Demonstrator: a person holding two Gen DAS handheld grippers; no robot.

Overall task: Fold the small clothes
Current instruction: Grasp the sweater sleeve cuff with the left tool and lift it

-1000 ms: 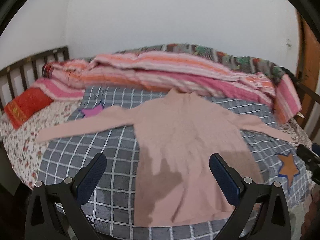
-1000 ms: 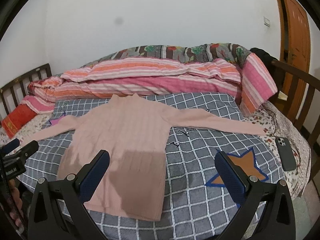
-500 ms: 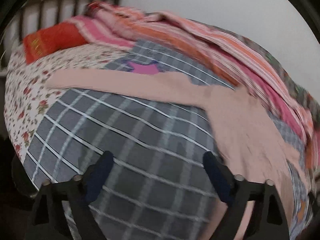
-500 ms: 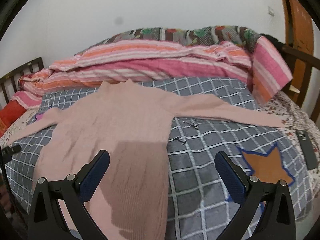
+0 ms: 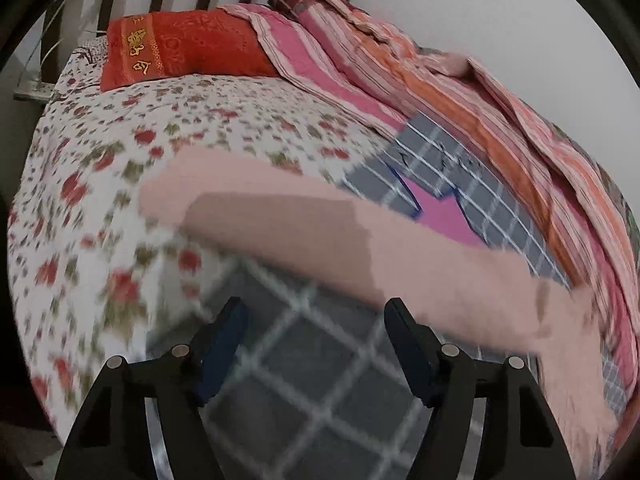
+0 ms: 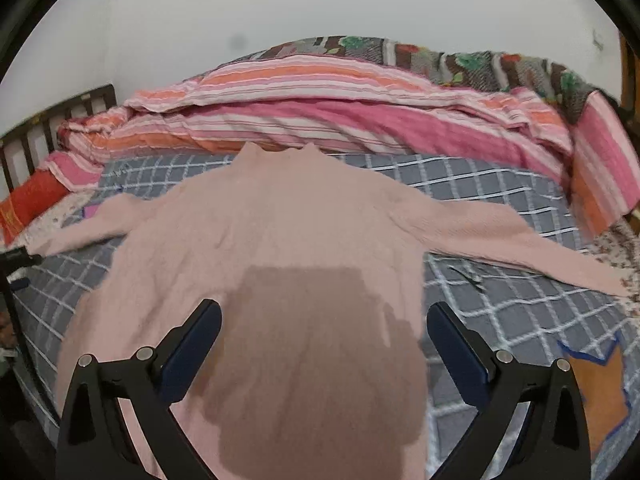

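Left wrist view: pink sweater sleeve (image 5: 320, 240), laid out flat and straight, running from the floral sheet (image 5: 100, 200) at left onto the grey checked blanket (image 5: 304, 380) at right, presumably spread so it can be folded in over the body; left gripper (image 5: 314, 332) just near of the sleeve's middle, jaws moderately apart, empty, no contact with cloth that can be made out (view blurred); red pillow (image 5: 180, 48) far left; striped quilt (image 5: 460, 92) along the far edge.

Right wrist view: pink sweater (image 6: 280, 248) spread flat on the checked blanket, collar far, hem near, both sleeves out sideways; right gripper (image 6: 324, 336) above the lower body near the right side seam, jaws wide apart, holding nothing; striped quilt bunched at the far side, clear of the folding area.
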